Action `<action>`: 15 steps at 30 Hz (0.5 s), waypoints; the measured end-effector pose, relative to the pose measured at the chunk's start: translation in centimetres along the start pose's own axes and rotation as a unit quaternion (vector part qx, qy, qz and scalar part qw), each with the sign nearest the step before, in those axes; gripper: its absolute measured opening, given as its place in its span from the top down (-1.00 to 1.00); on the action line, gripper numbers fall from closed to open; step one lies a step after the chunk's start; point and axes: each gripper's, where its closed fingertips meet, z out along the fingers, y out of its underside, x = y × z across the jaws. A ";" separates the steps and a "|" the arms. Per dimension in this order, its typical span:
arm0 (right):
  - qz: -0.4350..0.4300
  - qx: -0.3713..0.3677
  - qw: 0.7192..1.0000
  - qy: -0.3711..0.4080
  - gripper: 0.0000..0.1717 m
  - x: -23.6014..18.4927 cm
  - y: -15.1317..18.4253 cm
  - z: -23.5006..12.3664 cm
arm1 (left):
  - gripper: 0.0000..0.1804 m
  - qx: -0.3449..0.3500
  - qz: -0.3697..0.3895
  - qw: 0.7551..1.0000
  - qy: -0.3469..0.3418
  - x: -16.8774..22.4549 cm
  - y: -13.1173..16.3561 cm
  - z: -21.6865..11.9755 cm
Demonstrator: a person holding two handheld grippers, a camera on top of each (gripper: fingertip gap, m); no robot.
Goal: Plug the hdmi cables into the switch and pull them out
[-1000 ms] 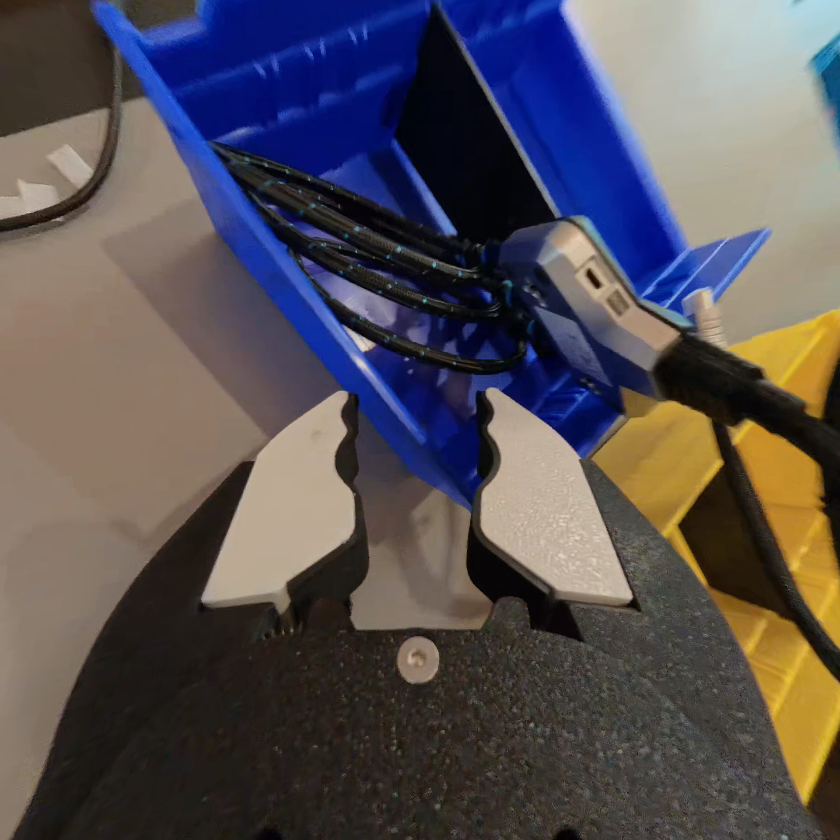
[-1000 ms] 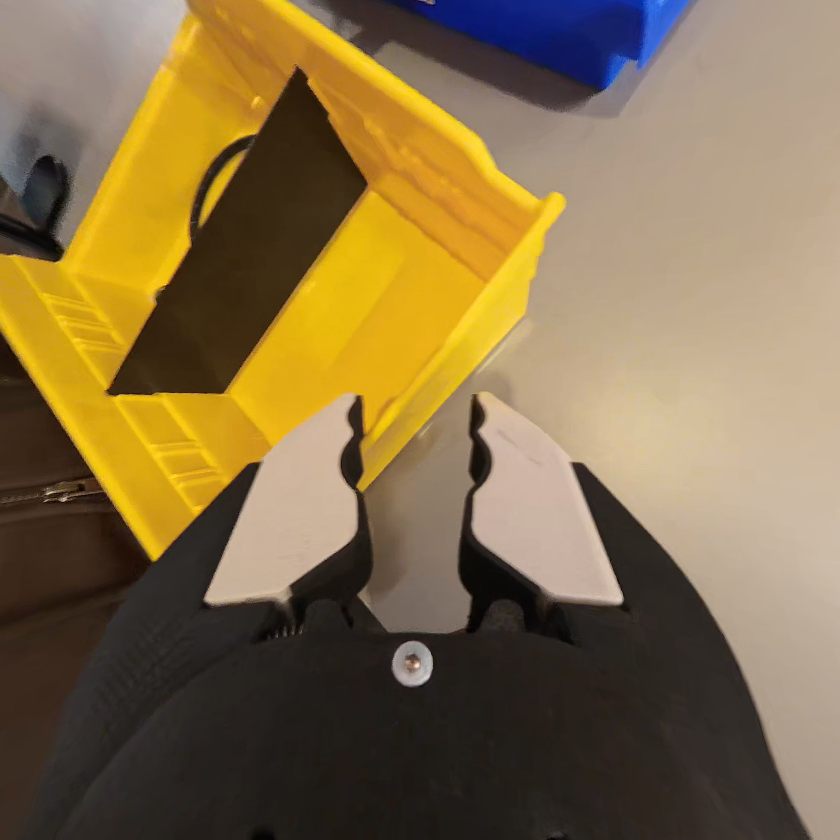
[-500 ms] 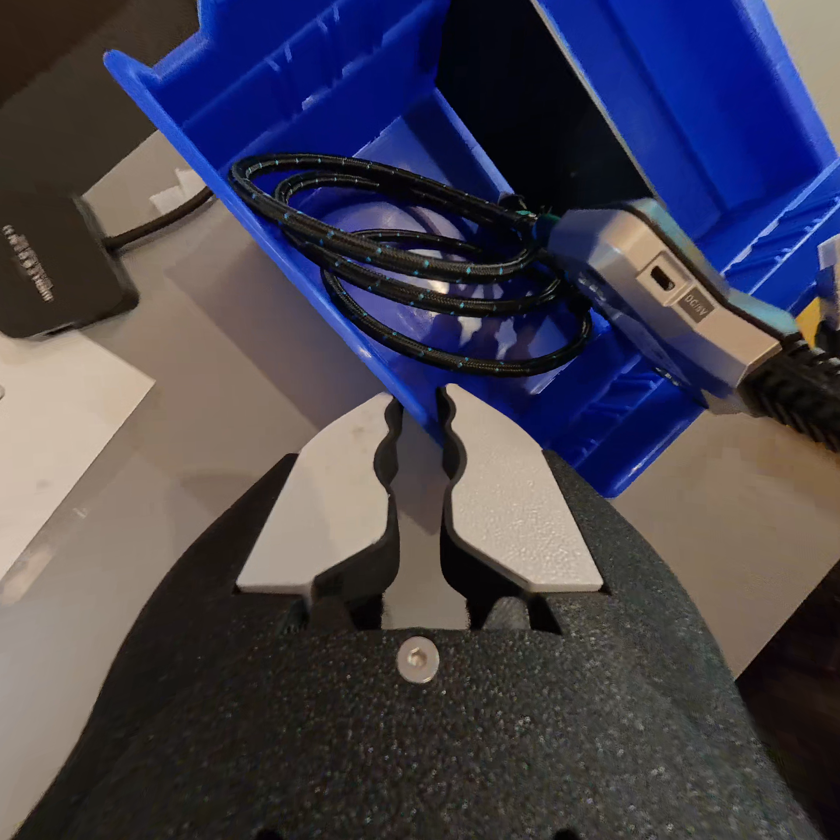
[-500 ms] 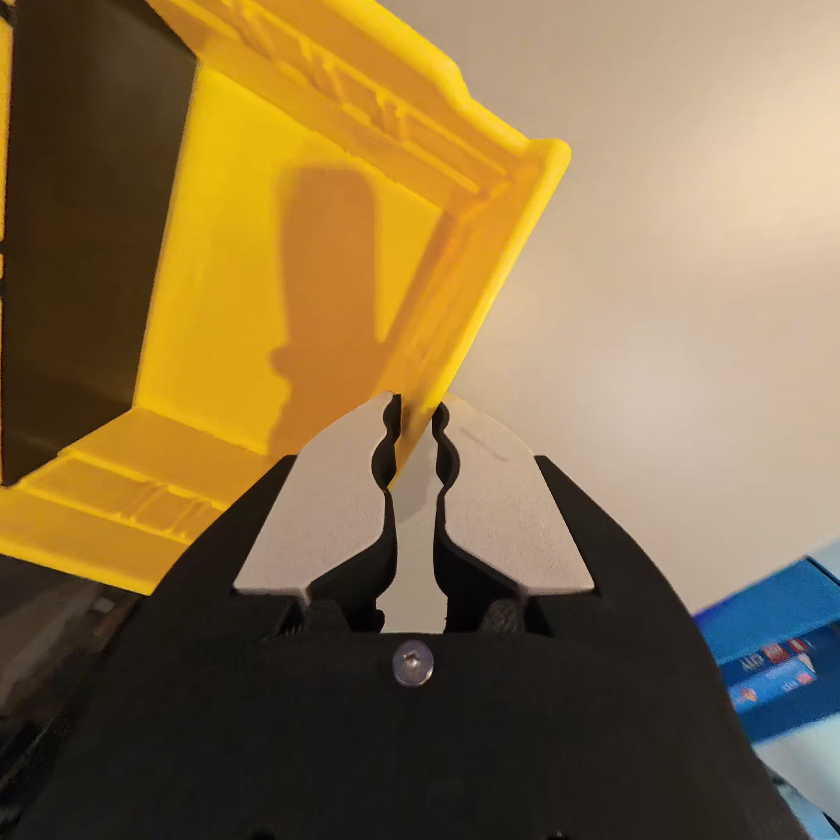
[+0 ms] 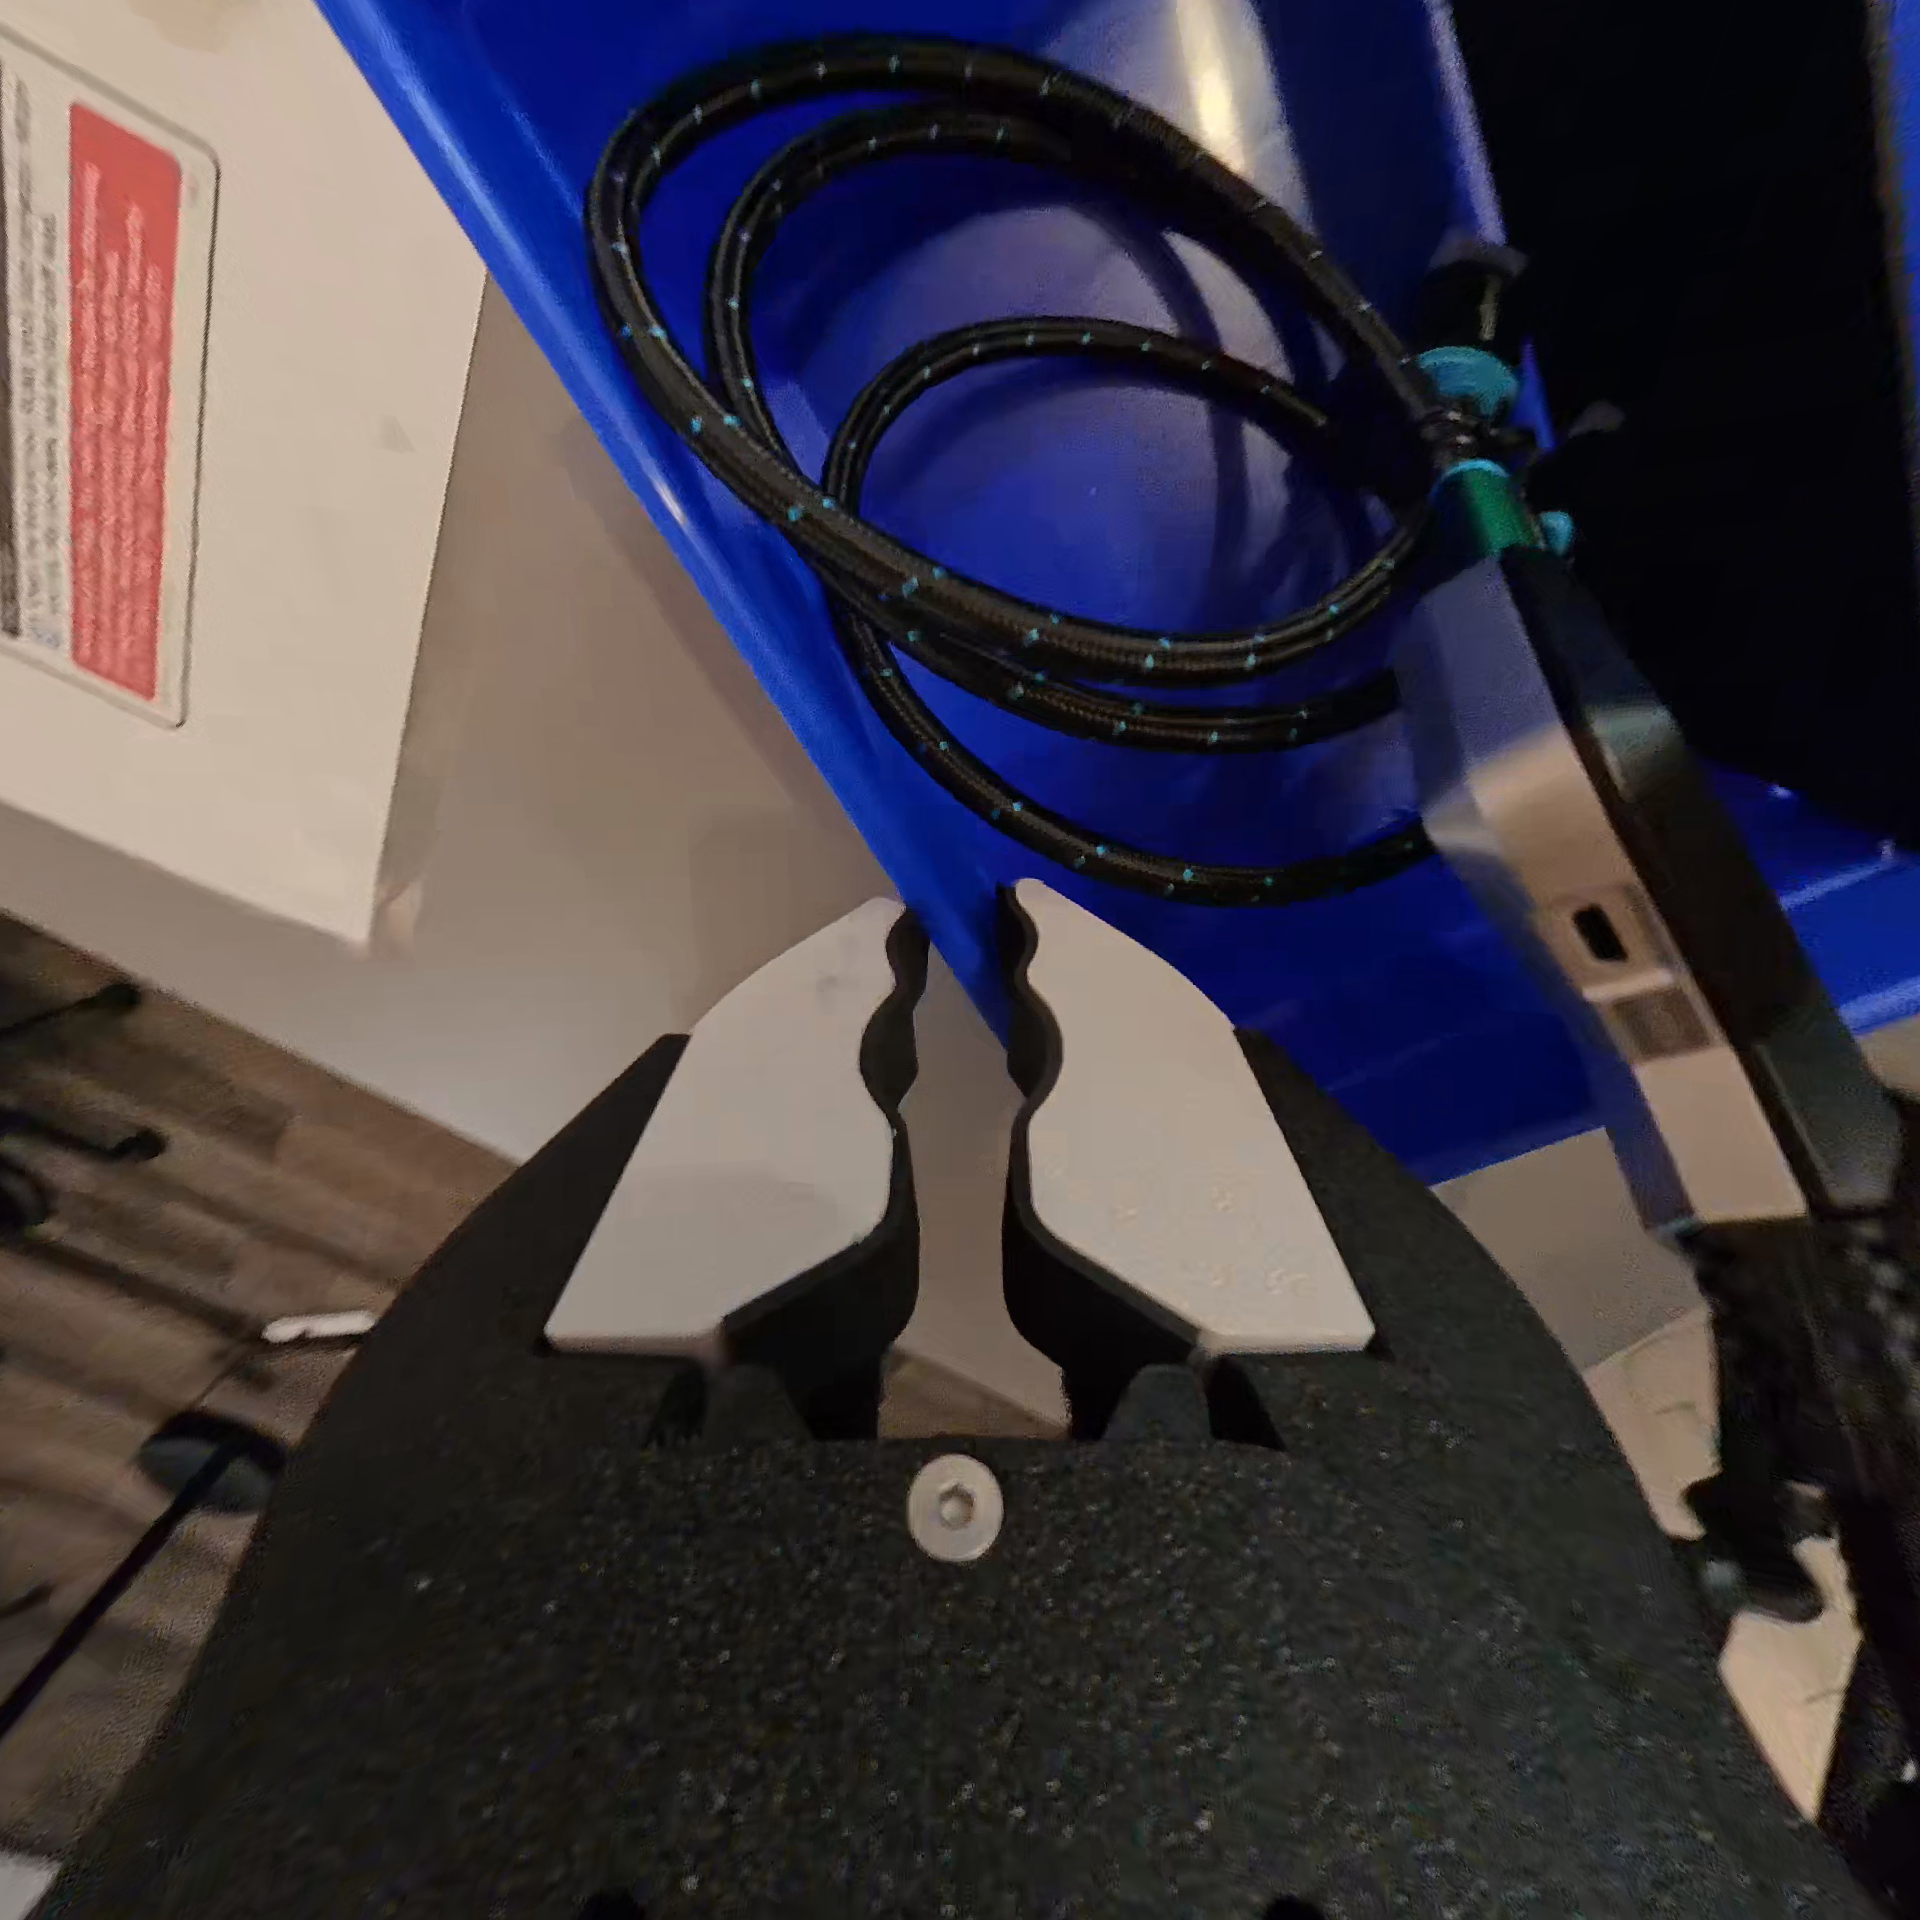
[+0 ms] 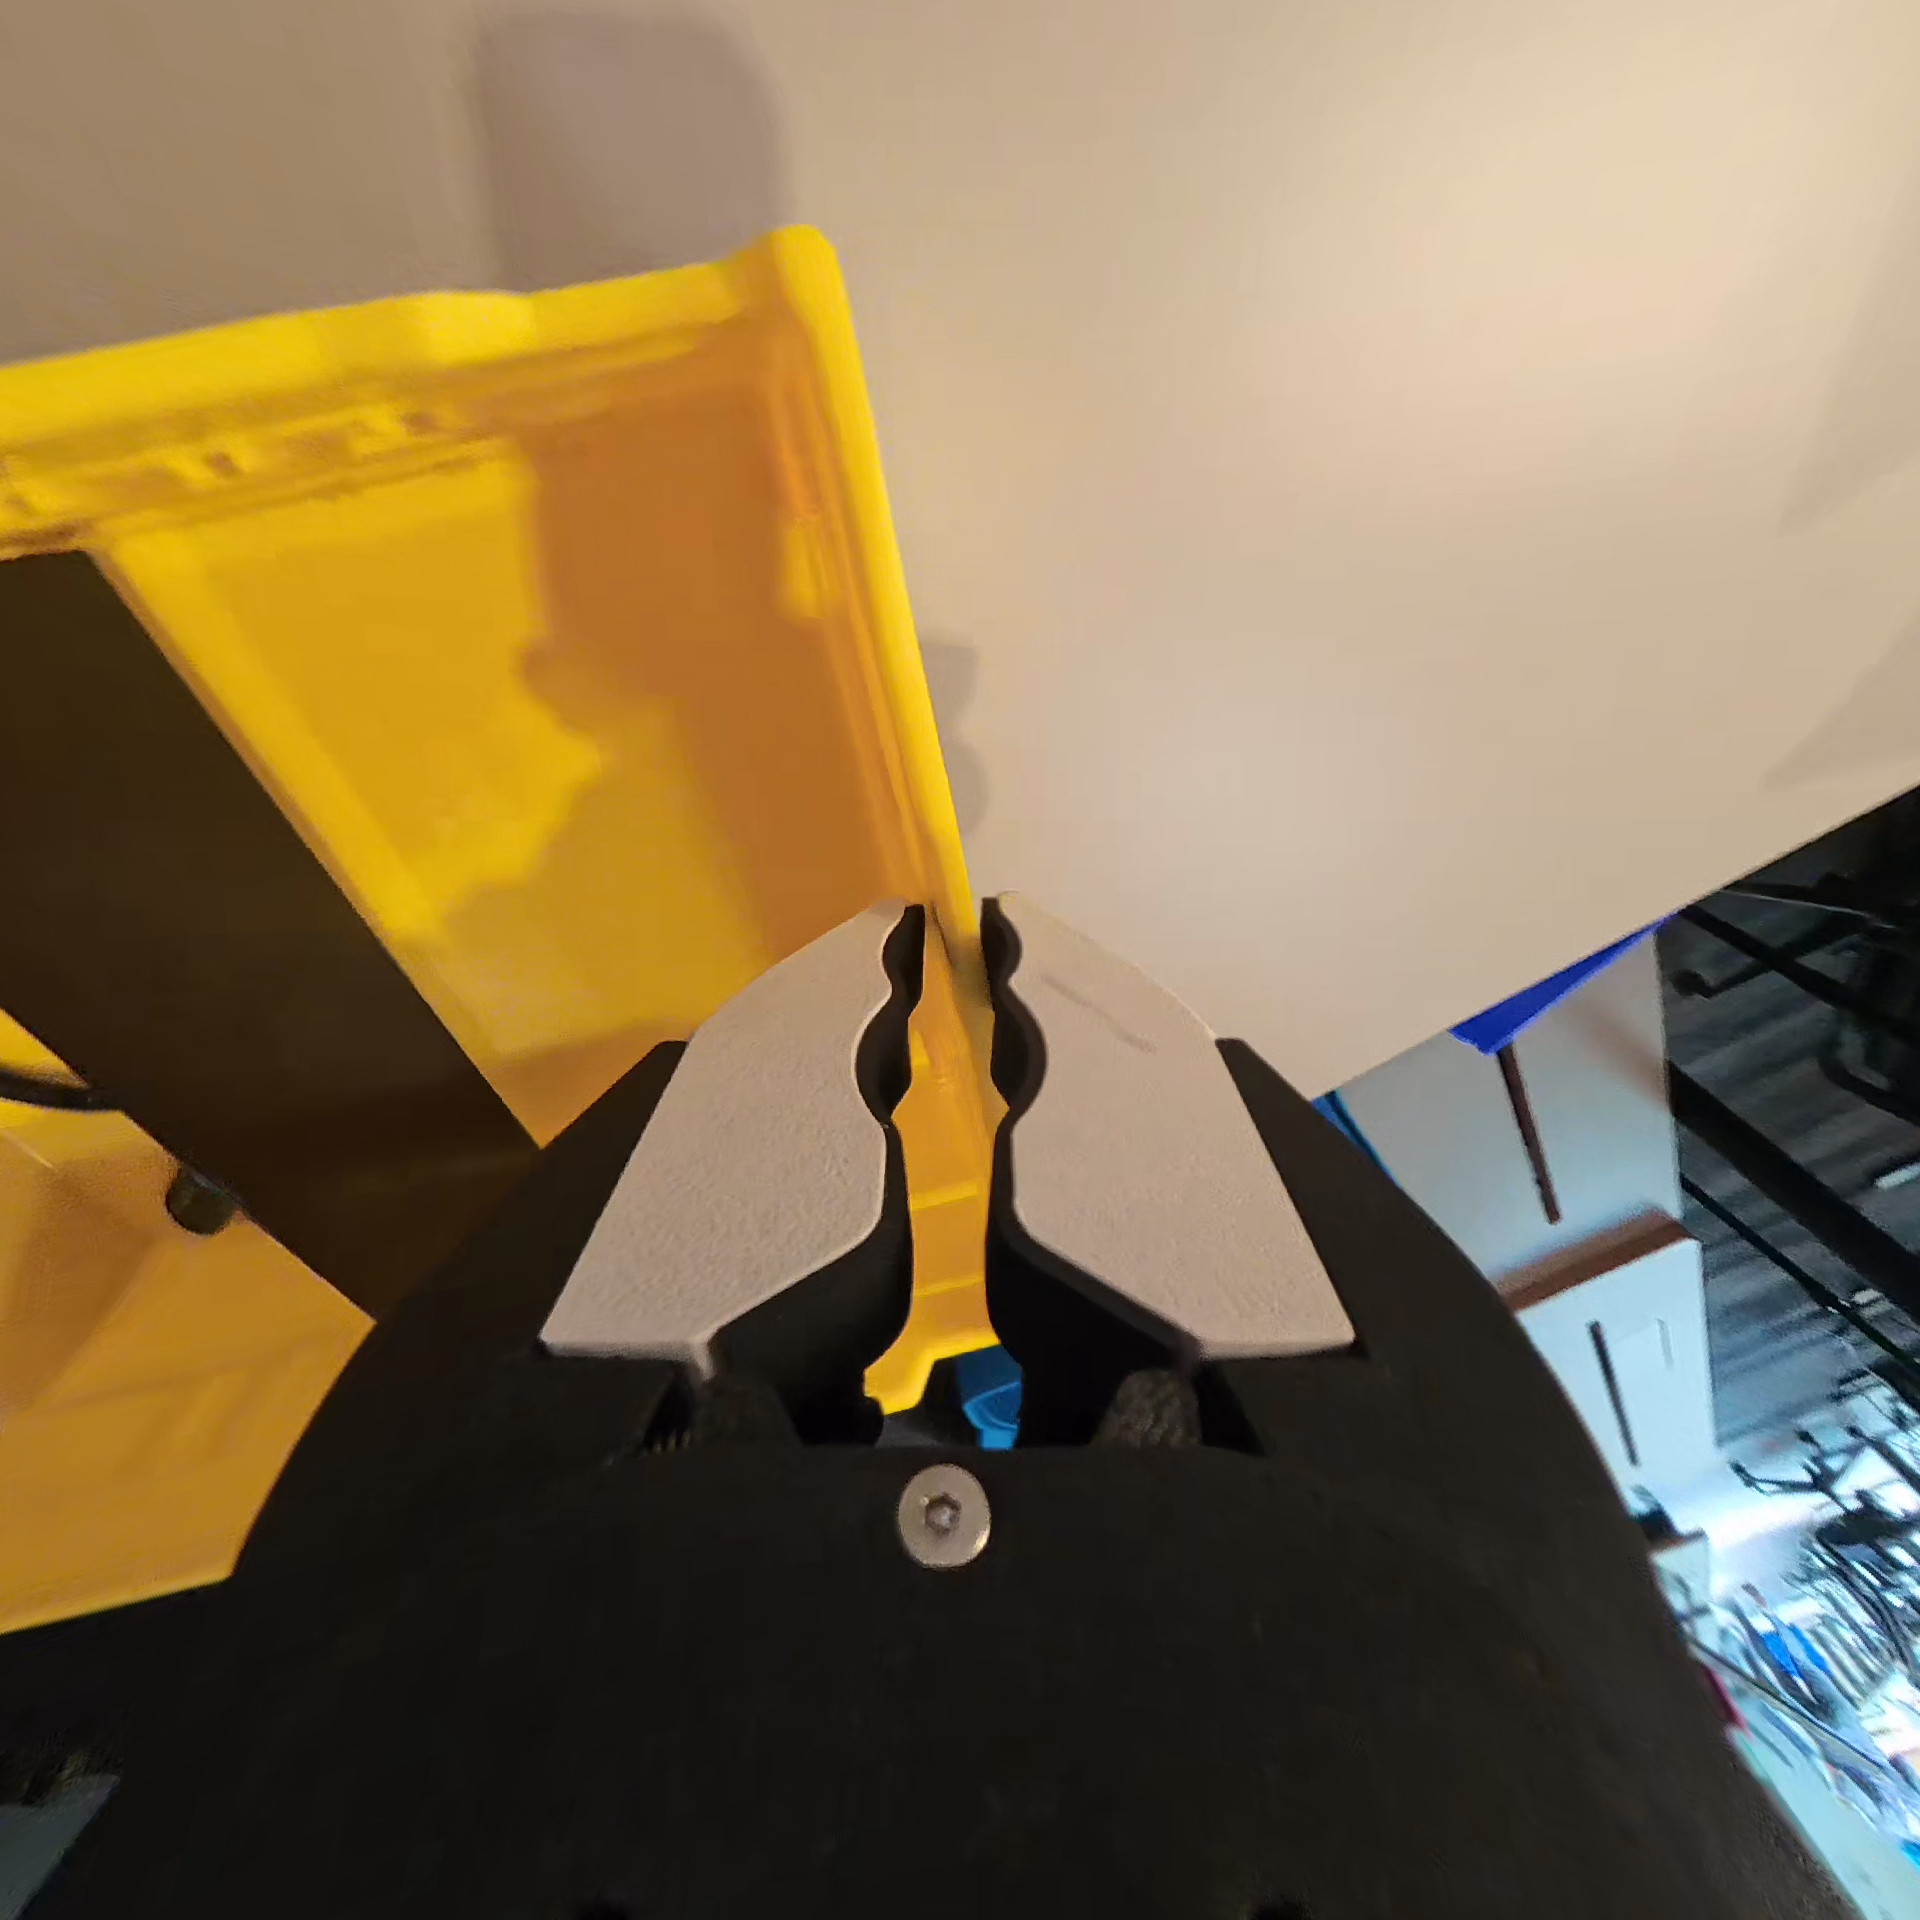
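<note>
Two claws [image 5: 954, 914] [image 6: 954, 909] — each on a bin rim [image 5: 961, 935] [image 6: 951, 966]

Both grippers [image 5: 956, 935] [image 6: 951, 925]: black grainy bodies, light grey fingers [image 5: 769, 1143] with wavy black pads, one silver hex screw [image 5: 954, 1507].

A white box [image 5: 260, 499] with a red label [image 5: 125, 405] stands beside the blue bin. Wood-look floor [image 5: 156, 1195] lies below. A pale tabletop [image 6: 1351, 520] spreads behind the yellow bin.
</note>
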 end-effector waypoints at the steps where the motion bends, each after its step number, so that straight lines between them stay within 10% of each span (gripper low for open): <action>1: -0.003 -0.004 1.000 0.011 0.88 0.9 -0.1 0.1 | 0.85 -0.015 0.011 1.000 -0.007 -0.7 0.9 -0.1; 15: -0.070 0.037 0.984 0.159 0.72 9.6 -3.0 1.3 | 0.83 -0.030 0.098 0.995 -0.015 -3.3 2.2 -0.3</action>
